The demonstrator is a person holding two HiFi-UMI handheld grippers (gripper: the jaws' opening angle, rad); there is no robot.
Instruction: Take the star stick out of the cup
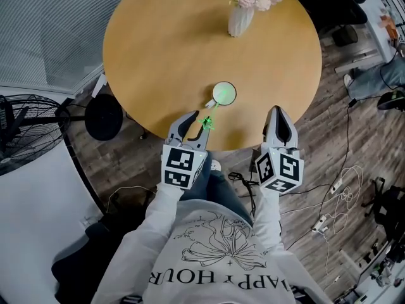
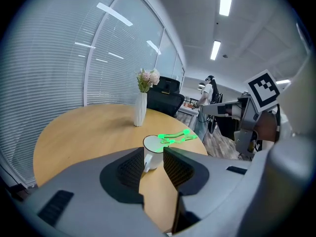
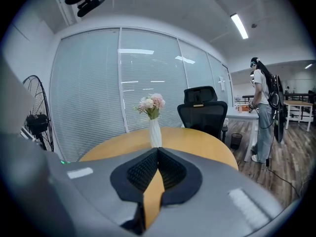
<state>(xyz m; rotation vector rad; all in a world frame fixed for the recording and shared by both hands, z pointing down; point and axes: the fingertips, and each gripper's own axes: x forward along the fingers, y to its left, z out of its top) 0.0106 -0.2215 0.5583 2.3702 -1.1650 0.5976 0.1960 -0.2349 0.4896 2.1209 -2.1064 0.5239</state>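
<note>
so the left gripper (image 2: 153, 161) has its jaws apart with nothing in them. In the left gripper view the white cup (image 1: 234, 96) sits just past the gap, and the green star stick (image 2: 174, 138) leans out of it over the rim to the right, above the right-hand jaw, not between the two. The right gripper (image 3: 158, 149) has its jaws pressed together on nothing and hangs at the near edge of the worktop (image 1: 164, 56), well right of the cup

my take: the step is lining up on the stick. I'd swing the left jaws right and a bit up so the thin shaft sits in the gap, close on the shaft rather than the star head, then lift along the lean so the cup doesn't tip. The cup looks light, so the spare gripper could steady it

views: from the head view the star seems right at the left jaws' tips, so you'd think it's nearly caught; the left gripper view shows it's off to the side. The right gripper view misses the cup entirely, just the flower vase (image 3: 155, 132) on the far side
</note>
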